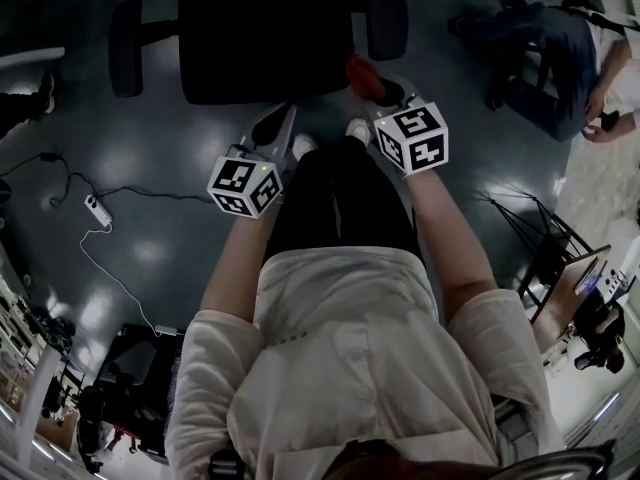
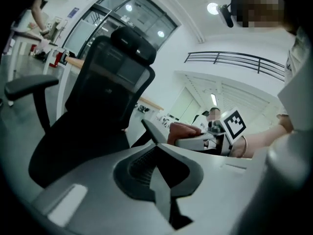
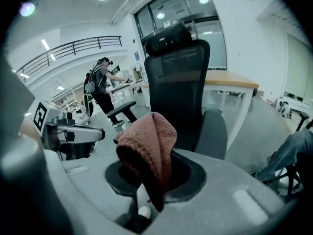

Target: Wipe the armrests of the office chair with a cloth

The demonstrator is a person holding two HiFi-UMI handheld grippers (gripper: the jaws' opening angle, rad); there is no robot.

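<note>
Right gripper view shows the reddish-brown cloth (image 3: 146, 146) pinched between that claw's two jaws, clenched on its lower end so that the rest stands up in a folded bunch in front of the camera. Behind the cloth stands the black office chair (image 3: 178, 77) with its tall mesh back and headrest, one armrest (image 3: 120, 109) reaching out to the left of the cloth and the other armrest (image 3: 213, 131) to the right; the cloth is in the air near the chair, and whether it touches the seat edge cannot be told. From the head view the cloth (image 1: 360, 70) sits at the front edge of the dark seat, below the armrest (image 1: 386, 10) on that side, held by the right gripper (image 1: 385, 92). The left gripper (image 1: 272, 128) hangs beside it over the floor, close to the seat's front edge; its own view shows the jaws pressed together with nothing between them, pointed toward the chair (image 2: 105, 97) from the side, with the cloth (image 2: 186, 129) visible beyond. The person's pale shoes (image 1: 303, 146) stand just in front of the chair. A white power strip (image 1: 97, 210) with its cable lies on the dark floor to the left, and another person (image 1: 545, 53) crouches at the upper right. A further person with a backpack (image 3: 98, 94) stands well behind the chair.
</note>
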